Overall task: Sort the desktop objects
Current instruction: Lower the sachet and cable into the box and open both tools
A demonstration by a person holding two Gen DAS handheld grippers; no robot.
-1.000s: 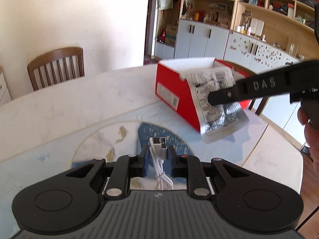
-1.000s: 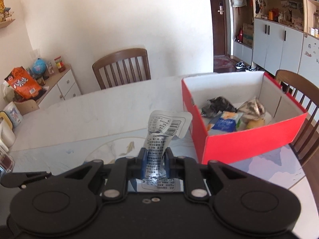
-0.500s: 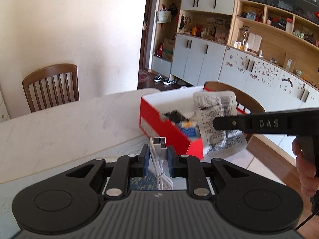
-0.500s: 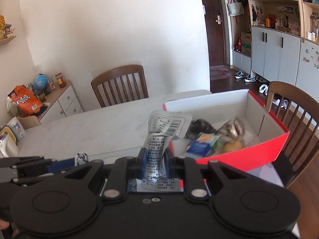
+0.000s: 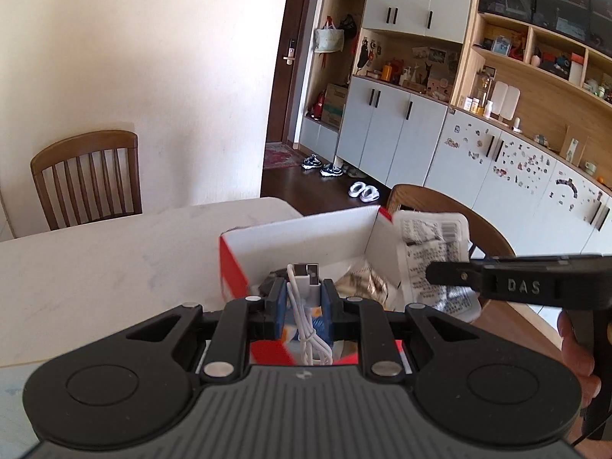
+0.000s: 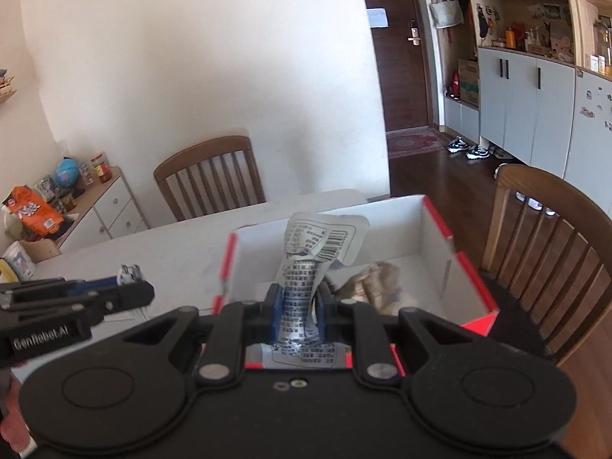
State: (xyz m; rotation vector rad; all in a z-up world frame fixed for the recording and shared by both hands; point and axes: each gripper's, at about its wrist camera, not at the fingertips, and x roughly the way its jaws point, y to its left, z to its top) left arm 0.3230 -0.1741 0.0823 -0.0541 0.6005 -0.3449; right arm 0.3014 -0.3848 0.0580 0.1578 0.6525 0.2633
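- My own gripper bodies fill the bottom of both views and hide the near part of the box and the table under them.
- What lies inside the box is hard to make out: one crumpled brownish wrapper shows, plus a dark item and a blue-and-orange scrap in the left view that I cannot identify.
- The cable hangs in loops behind my blue pads, so its full length is out of sight; only its plug end stands clear above them.
- The packet is creased and its print is too small to read; its lower end is cut off by the right gripper body.
- My left gripper is tilted downward over the box, pads clamped on the cable.
- My right gripper also tilts downward over the box, pads clamped on the packet, which stands upright between them.
- In the left view the right gripper's finger comes in from the right edge with the packet beside the box's right wall; my right hand is partly cut off there.
- Count: one red box with white inside, one cable, one packet, two wooden chairs at the table, two grippers.
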